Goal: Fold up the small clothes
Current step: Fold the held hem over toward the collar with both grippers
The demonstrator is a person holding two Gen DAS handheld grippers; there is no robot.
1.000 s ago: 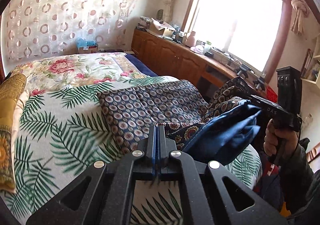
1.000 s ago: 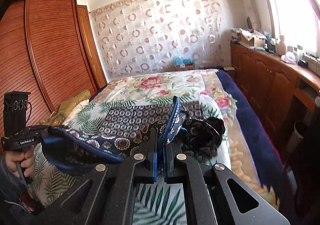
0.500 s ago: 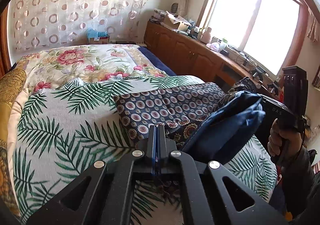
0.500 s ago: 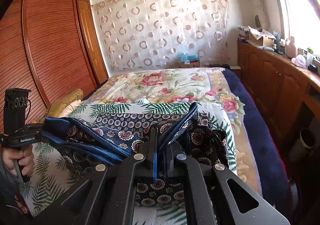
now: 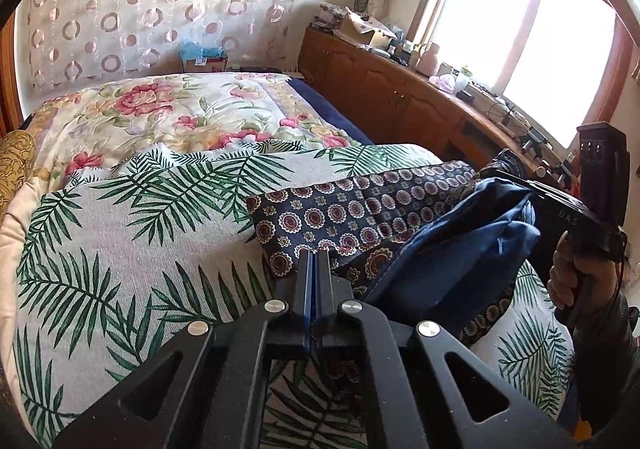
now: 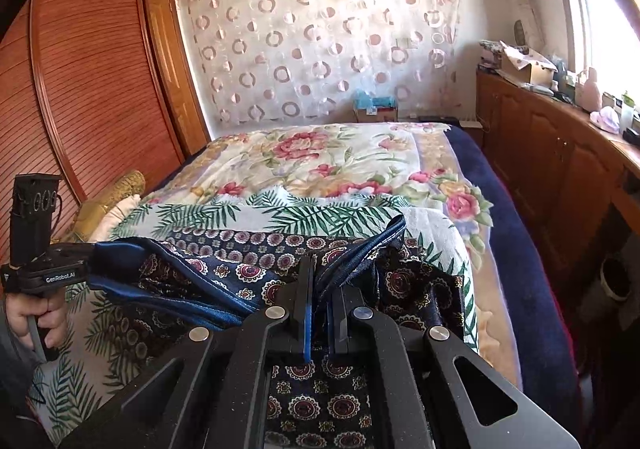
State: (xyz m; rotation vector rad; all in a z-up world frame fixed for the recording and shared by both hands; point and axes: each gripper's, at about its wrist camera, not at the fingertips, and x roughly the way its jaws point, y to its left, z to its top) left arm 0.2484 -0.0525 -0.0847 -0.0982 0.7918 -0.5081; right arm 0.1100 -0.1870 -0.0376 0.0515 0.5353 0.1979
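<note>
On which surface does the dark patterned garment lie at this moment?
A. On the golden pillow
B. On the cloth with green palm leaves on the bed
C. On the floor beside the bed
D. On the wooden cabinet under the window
B: the patterned garment rests on the palm-leaf cloth spread over the bed.

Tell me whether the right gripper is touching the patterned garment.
Touching. The right wrist view shows the right gripper with jaws shut on the patterned garment by its blue hem.
</note>
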